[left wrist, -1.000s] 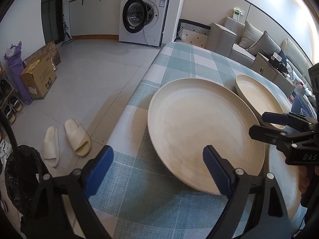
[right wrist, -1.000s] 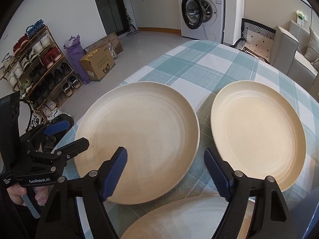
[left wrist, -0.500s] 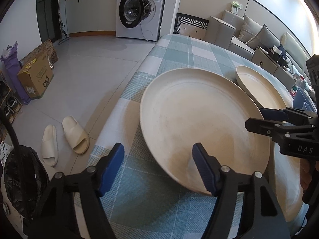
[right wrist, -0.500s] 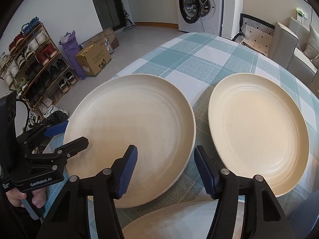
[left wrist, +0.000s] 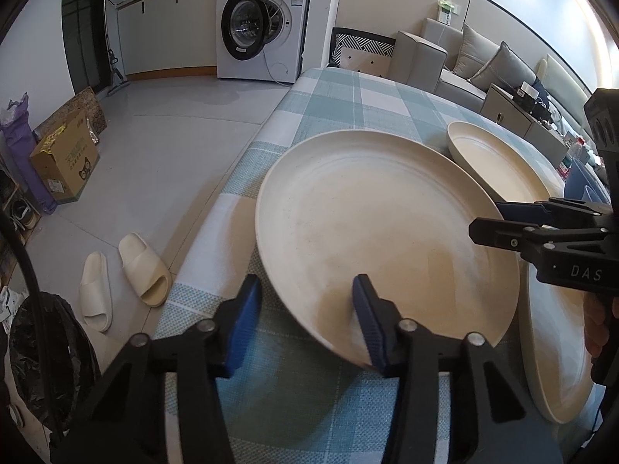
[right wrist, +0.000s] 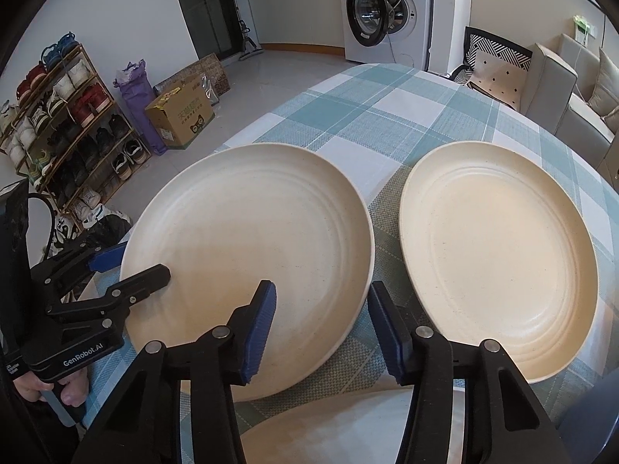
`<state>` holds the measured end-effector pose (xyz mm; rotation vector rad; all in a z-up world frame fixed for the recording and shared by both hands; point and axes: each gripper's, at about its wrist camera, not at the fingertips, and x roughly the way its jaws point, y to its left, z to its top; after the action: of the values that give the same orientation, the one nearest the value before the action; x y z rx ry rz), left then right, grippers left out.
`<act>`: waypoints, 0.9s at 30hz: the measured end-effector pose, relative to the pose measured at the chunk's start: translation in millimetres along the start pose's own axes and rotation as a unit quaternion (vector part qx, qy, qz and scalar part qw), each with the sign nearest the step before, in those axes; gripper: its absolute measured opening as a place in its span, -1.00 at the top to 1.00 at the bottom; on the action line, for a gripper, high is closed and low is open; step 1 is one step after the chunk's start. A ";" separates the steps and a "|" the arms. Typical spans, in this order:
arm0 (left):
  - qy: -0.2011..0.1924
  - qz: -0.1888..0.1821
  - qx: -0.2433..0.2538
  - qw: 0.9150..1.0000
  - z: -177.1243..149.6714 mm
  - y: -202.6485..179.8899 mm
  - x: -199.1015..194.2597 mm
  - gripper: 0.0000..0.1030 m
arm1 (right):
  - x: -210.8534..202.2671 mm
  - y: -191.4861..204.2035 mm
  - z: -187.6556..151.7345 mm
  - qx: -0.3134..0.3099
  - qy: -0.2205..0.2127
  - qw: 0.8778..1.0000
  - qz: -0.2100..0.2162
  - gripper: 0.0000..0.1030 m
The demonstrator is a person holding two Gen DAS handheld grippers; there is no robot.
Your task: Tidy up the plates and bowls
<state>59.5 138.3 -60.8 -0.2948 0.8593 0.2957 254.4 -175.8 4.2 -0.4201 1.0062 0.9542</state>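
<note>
Checked teal-and-white cloth covers the table (right wrist: 387,116); washing machine and shoe rack stand in the background.

Three cream plates visible. Left plate (right wrist: 247,259) lies near the table's left edge, right plate (right wrist: 495,255) just beside it, not touching. Third plate (right wrist: 348,425) sits at the near edge, mostly under the right gripper.

Left gripper (left wrist: 305,321): fingers partly open, straddling the left plate's near-left rim, one finger over the plate's inner face, the other outside over the cloth. No contact confirmed; nothing held.

Right gripper (right wrist: 321,328): fingers partly open, empty, hovering above the gap between the left and right plates.

Judgement: step in hand is a rim pinch on the left plate for stacking. Seat the rim deep between the fingers before closing; the rim is shallow and smooth, so a tip-only pinch may slip. Lift level, then clear the neighbouring plate.
</note>
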 end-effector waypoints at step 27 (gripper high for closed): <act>-0.032 0.018 0.028 0.999 -1.3 -12.5 -27.8 0.31 | -33.4 10.4 -12.8 -0.020 -0.043 0.999 -0.016 0.18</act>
<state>46.1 122.6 -38.4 -0.2165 0.8090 0.3119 232.5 -194.8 27.6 -0.4229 0.9012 0.9574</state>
